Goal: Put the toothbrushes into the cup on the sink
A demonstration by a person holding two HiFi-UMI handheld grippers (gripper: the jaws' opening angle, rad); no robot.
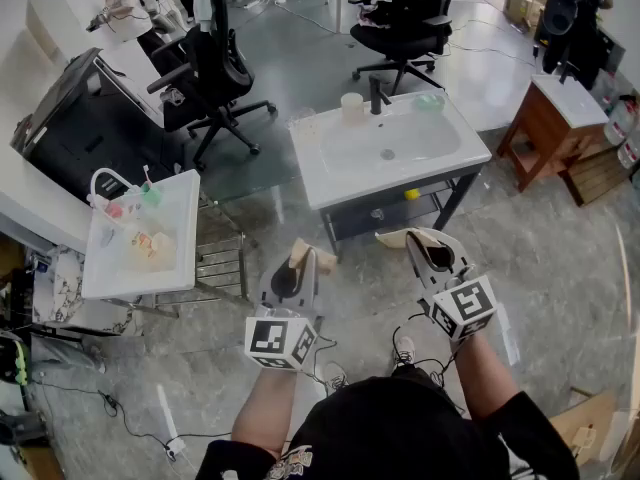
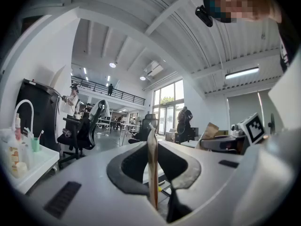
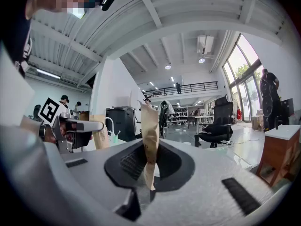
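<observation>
**Op:** Gripper state?

**Obs:** Both are closed and empty. Your left gripper (image 1: 300, 256) has its pads pressed flat together with nothing between them, and your right gripper (image 1: 395, 237) reads the same. You hold both up in front of you, well apart from anything on the task.

**Op:** Where is the cup?

**Obs:** The pale cup (image 1: 352, 107) stands upright at the back left of the sink (image 1: 330, 173) straight ahead, just beside the faucet (image 1: 377, 95). It lies forward of both grippers, roughly between their lines. Neither is clearly nearer.

**Op:** And the toothbrushes?

**Obs:** Not certain. On the white surface (image 1: 100, 268) to your left stands a green cup (image 1: 151, 195). A thin pale stick rises from it, near upright and leaning a little. I judge that to be a toothbrush, but it is too small to confirm or count. I see none on the sink ahead.

**Op:** Which hand goes?

**Obs:** My judgement is the left. The green cup lies left and forward of your left gripper, and your right would have to cross your body. The stick's long axis is near vertical. So open the jaws, take the handle from the side above the rim and lift straight up. Then carry it right, to the pale cup.
</observation>
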